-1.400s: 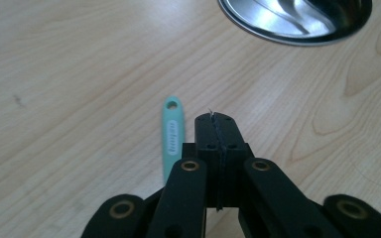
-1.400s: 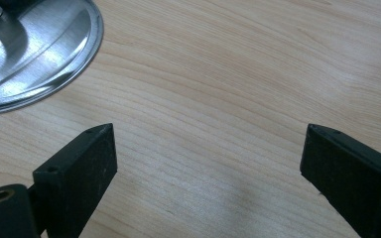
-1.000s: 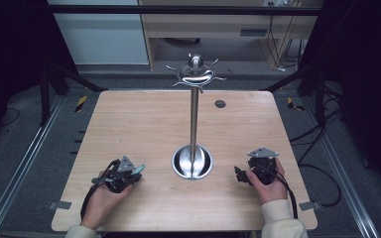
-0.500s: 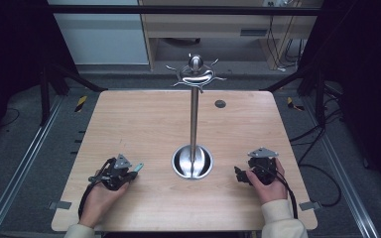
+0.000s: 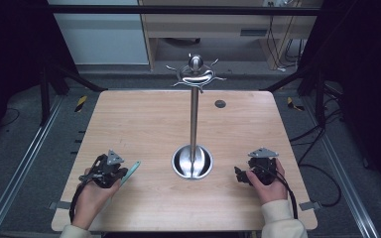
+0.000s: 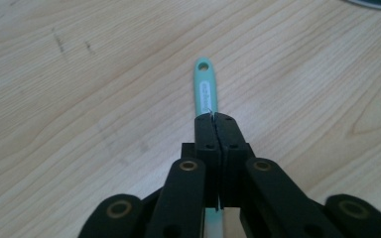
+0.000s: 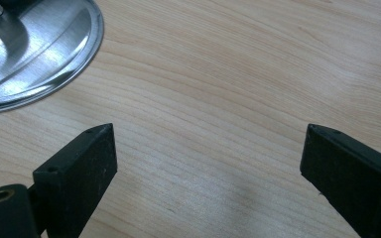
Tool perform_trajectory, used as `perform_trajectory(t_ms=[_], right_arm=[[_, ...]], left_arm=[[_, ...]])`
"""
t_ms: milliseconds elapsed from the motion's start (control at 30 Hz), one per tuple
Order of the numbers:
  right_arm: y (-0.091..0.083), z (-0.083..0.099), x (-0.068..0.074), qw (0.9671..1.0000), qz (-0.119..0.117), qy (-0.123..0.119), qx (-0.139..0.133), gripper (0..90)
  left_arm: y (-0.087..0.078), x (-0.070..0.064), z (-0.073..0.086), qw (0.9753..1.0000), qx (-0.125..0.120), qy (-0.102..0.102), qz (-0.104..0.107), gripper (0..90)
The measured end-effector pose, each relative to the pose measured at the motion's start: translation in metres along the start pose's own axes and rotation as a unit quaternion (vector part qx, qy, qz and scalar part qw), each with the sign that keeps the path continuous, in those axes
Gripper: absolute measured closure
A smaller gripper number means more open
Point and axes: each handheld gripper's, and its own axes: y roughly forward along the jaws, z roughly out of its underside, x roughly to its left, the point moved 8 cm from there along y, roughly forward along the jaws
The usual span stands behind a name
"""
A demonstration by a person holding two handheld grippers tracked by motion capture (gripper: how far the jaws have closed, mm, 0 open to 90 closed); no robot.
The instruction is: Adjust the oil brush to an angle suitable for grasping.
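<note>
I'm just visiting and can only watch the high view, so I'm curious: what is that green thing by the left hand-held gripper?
Observer: A mint-green handle, clamped between the shut jaws of the left hand-held gripper.
Operator: Anything at its tip?
Observer: A small hanging hole, and a white label below it.
Operator: And the other one?
Observer: The right hand-held gripper is wide open, holding nothing, beside the metal stand's base.

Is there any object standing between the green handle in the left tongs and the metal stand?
Nothing visible: bare table lies between the green handle, held in the shut left tongs, and the metal stand.
</note>
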Motion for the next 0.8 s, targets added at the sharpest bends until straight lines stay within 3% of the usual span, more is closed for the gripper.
perform_trajectory(t_ms=[33,233,467,600,733,800], right_arm=[[-0.001,0.000,0.001,1.0000,-0.002,0.003,-0.001,8.2],[-0.001,-0.001,0.001,1.0000,-0.004,0.003,-0.005,8.2],[-0.002,-0.001,0.001,1.0000,-0.005,0.003,-0.005,8.2],[-0.001,-0.001,0.000,1.0000,-0.004,0.004,-0.004,8.2],[-0.001,0.000,0.001,1.0000,-0.006,0.006,-0.003,8.3],[-0.001,0.000,0.001,1.0000,-0.005,0.004,-0.001,8.4]], left_arm=[[-0.008,0.000,0.000,0.9997,0.026,0.005,-0.003,85.7],[-0.024,0.003,-0.004,0.9967,0.080,0.010,-0.007,73.3],[-0.022,0.006,-0.002,0.9933,0.115,0.008,-0.008,57.0],[-0.016,0.005,0.004,0.9908,0.135,0.008,0.003,61.0],[-0.007,0.002,0.015,0.9847,0.173,0.015,0.015,61.2],[-0.005,0.002,0.017,0.9837,0.179,0.014,0.017,61.9]])
